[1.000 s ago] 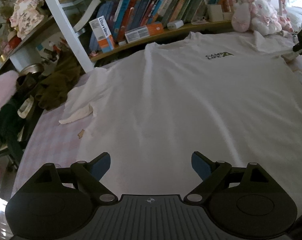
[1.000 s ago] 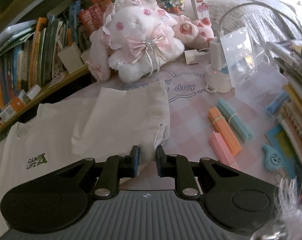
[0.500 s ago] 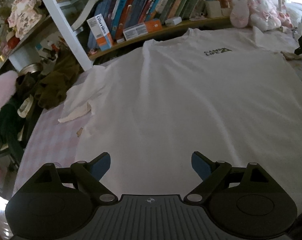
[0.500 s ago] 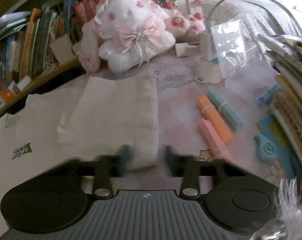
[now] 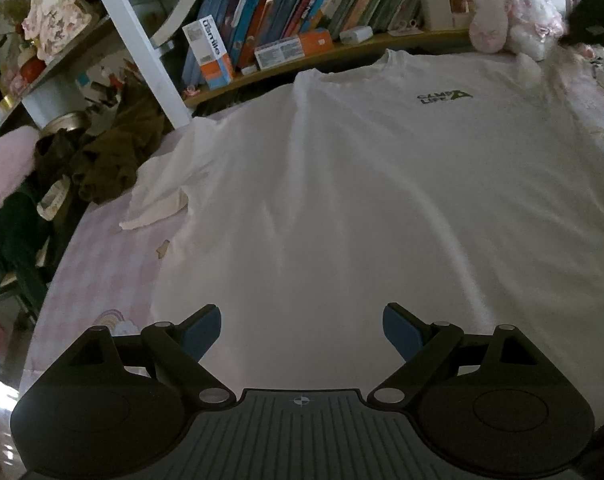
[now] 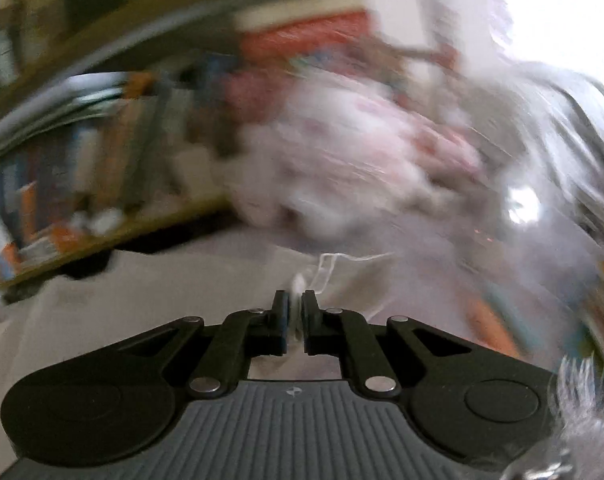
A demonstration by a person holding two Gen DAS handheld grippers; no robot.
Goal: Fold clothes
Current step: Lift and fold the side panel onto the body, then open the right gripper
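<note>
White T-shirt (image 5: 361,184) lies spread front-up on table (image 5: 98,280), left sleeve (image 5: 162,196) crumpled. Left gripper (image 5: 302,330) hovers at hem, jaws wide open. Right gripper (image 6: 296,312) jaws pinched on white cloth, likely sleeve; view blurred. Judged step: sleeve fold inward. Next calls for laying it flat.

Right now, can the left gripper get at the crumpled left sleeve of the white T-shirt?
Probably yes. The left gripper is open above the T-shirt, and the sleeve lies exposed ahead to its left, with nothing between them; only brown clothing sits beyond.
</note>
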